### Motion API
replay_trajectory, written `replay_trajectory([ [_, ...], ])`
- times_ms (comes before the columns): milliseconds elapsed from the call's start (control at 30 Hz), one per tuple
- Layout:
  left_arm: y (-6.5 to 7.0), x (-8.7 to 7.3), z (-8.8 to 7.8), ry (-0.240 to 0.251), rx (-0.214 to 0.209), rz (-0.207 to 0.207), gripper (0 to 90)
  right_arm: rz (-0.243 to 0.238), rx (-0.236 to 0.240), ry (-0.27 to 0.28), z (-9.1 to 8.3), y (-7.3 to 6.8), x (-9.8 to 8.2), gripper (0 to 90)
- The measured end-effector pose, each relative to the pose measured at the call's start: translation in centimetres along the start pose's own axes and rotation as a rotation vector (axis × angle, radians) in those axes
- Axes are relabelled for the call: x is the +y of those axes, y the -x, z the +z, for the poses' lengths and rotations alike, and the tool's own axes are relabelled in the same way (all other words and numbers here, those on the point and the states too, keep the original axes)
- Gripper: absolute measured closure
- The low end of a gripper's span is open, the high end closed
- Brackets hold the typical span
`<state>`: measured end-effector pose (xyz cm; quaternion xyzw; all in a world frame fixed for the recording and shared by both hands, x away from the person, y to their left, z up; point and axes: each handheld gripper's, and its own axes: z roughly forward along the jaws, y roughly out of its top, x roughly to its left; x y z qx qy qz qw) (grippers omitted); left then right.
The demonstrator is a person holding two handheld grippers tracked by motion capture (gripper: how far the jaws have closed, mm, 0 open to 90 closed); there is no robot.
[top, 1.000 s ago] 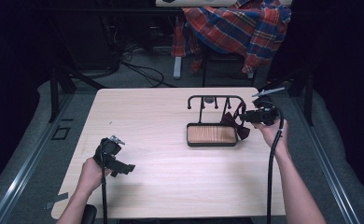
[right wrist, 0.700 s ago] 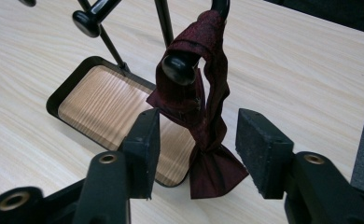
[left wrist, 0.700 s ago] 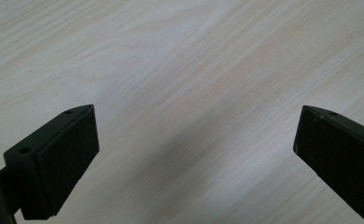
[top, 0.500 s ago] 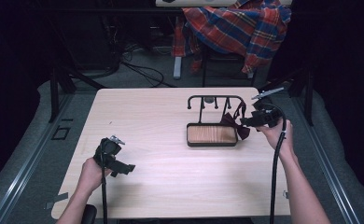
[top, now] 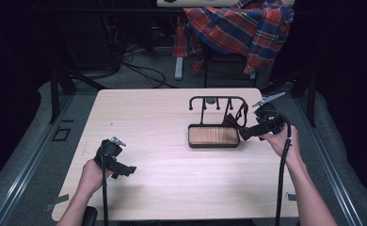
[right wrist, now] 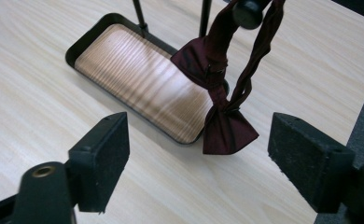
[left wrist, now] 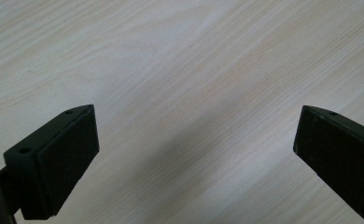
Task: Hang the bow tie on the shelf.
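A pale wooden desk stands in a dark room, a plaid shirt draped behind at 12 o'clock. At 3 o'clock, a maroon bow tie hangs from a black rack over its wooden tray. The right tool gapes wide beside it; the left tool, at 8 o'clock, is also spread, empty.

1 bow tie; 1 rack – 1 table; 2 grippers – left, right.
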<state>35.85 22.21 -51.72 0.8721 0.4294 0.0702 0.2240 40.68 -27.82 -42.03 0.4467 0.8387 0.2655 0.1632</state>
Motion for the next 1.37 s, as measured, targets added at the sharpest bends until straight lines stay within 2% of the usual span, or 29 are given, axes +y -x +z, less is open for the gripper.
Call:
replay_trajectory([
  [167, 0.0, 0.0, 0.0, 0.0, 0.001, 0.001, 0.2, -0.005, 0.023, 0.009, -0.9, -0.7, -0.6, 14.9],
  [433, 0.1, 0.0, 0.0, 0.0, 0.002, 0.002, 0.2, -0.026, 0.042, -0.018, -0.5, -2.0, -1.7, 11.9],
  [500, 0.0, 0.0, 0.0, 0.001, 0.003, 0.005, 0.2, -0.022, 0.043, -0.011, -0.4, -2.2, -1.9, 11.9],
  [600, 0.1, 0.0, 0.0, 0.002, 0.001, 0.005, 0.2, -0.031, 0.034, 0.011, -0.6, -2.7, -2.6, 11.4],
  [833, 0.1, 0.0, 0.0, -0.001, -0.001, 0.008, 0.1, -0.055, 0.021, -0.03, -0.6, -4.4, -5.1, 4.8],
  [1000, 0.2, 0.0, 0.0, -0.001, -0.002, 0.011, 0.1, -0.07, 0.024, -0.046, -0.5, -4.9, -6.5, 4.6],
  [1033, 0.3, 0.1, 0.1, -0.008, 0.0, 0.013, 0.1, -0.059, 0.031, -0.046, -0.4, -5.2, -7.1, 4.7],
  [1133, 0.3, 0.1, 0.1, -0.006, -0.002, 0.014, 0.1, -0.06, 0.035, -0.048, -0.2, -5.5, -7.6, 4.8],
  [1167, 0.3, 0.1, 0.2, -0.009, -0.004, 0.015, 0.1, -0.09, 0.02, -0.065, 0.1, -5.8, -7.8, 4.8],
  [1200, 0.3, 0.1, 0.2, -0.009, -0.004, 0.015, 0.1, -0.09, 0.02, -0.065, 0.1, -5.8, -7.8, 4.8],
  [1233, 0.3, 0.1, 0.2, -0.011, -0.005, 0.016, 0.2, -0.117, -0.005, -0.087, 0.4, -6.0, -7.8, 4.8],
  [1300, 0.3, 0.1, 0.2, -0.015, -0.002, 0.015, 0.1, -0.121, 0.013, -0.092, 0.8, -5.9, -7.8, 4.9],
  [1367, 0.3, 0.2, 0.3, -0.014, 0.0, 0.013, 0.1, -0.129, 0.012, -0.09, 0.9, -5.8, -7.7, 5.8],
])
